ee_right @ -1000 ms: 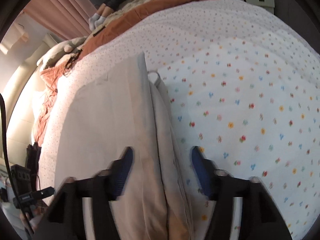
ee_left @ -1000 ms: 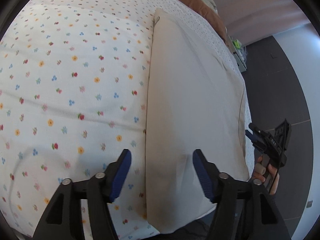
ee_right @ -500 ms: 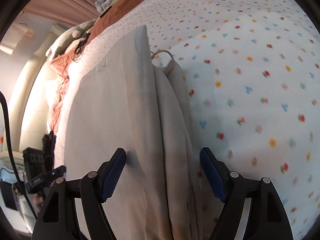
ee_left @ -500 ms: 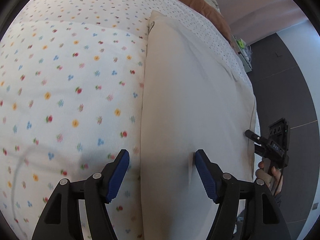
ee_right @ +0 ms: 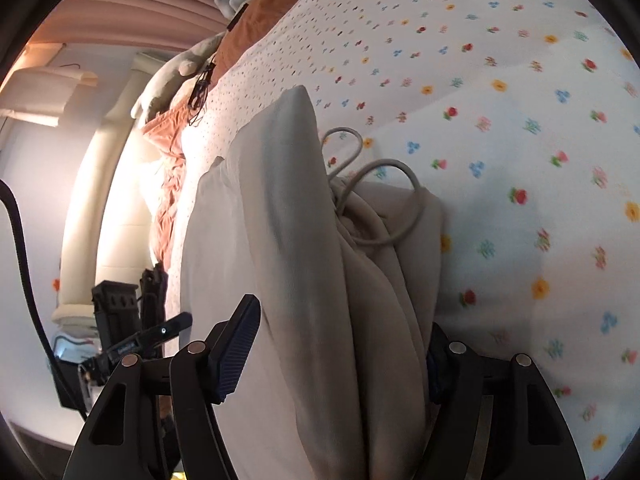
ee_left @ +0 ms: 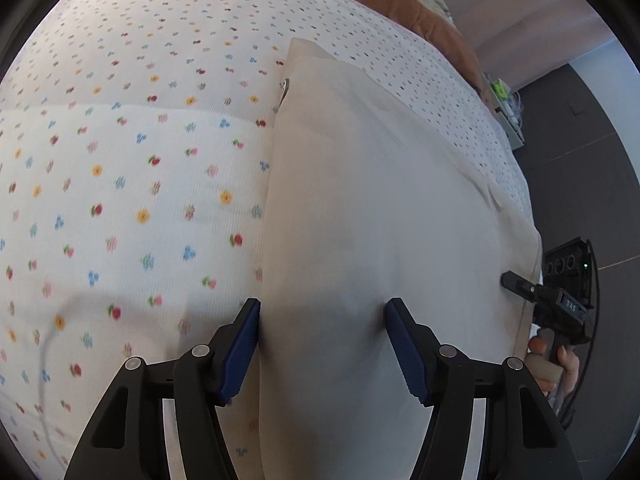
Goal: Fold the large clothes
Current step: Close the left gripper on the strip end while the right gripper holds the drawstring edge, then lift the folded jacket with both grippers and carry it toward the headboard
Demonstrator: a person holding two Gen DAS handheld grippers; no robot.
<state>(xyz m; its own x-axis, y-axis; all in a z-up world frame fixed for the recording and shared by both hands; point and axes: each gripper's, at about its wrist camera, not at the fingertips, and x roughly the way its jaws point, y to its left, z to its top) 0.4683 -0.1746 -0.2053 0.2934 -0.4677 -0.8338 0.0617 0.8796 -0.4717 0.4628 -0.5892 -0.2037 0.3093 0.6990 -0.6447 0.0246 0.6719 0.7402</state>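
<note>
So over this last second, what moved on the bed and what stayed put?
Both grippers closed in on the beige garment: the left gripper now straddles its near folded edge, and the right gripper has the bunched drawstring end between its fingers. Both look open, with no clamp visible. The garment stayed folded lengthwise on the floral bedspread, with no visible shift.

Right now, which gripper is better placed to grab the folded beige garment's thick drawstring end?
Right. The right gripper already straddles the folded beige garment at its bunched layers, with the drawstring loops just ahead. The left gripper straddles only the flat side edge. Both are open.
</note>
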